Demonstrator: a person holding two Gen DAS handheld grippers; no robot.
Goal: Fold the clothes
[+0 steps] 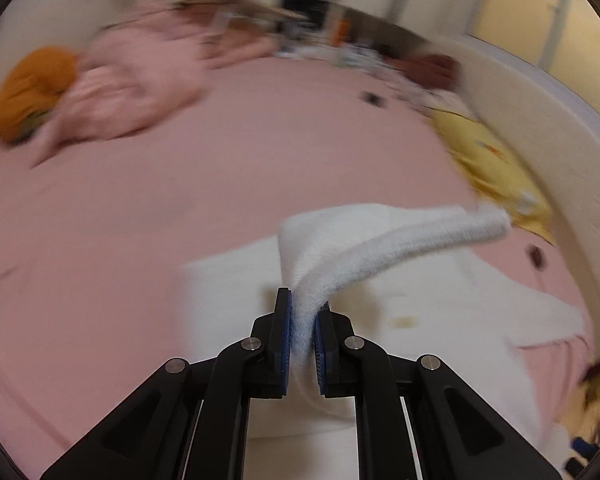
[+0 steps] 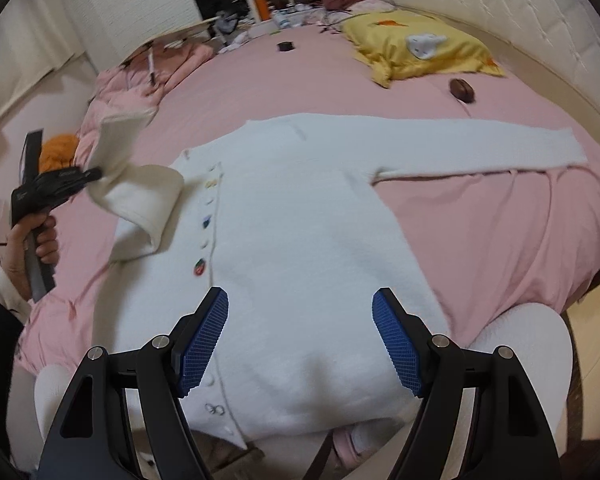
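A white knitted cardigan (image 2: 292, 240) with small coloured buttons lies spread flat on a pink bed. Its right sleeve (image 2: 540, 148) stretches out flat to the right. My left gripper (image 1: 303, 320) is shut on the cuff of the left sleeve (image 1: 380, 236), which is lifted off the bed and folded over toward the body; the right wrist view shows that gripper (image 2: 94, 174) at the far left, held by a hand. My right gripper (image 2: 300, 312) hovers open over the lower part of the cardigan, nothing between its blue pads.
A yellow pillow (image 2: 416, 46) lies at the far right near the padded headboard. A crumpled pink blanket (image 2: 148, 76) and an orange bundle (image 2: 58, 152) sit at the far left. Small dark objects (image 2: 462, 90) rest on the sheet. Clutter stands beyond the bed.
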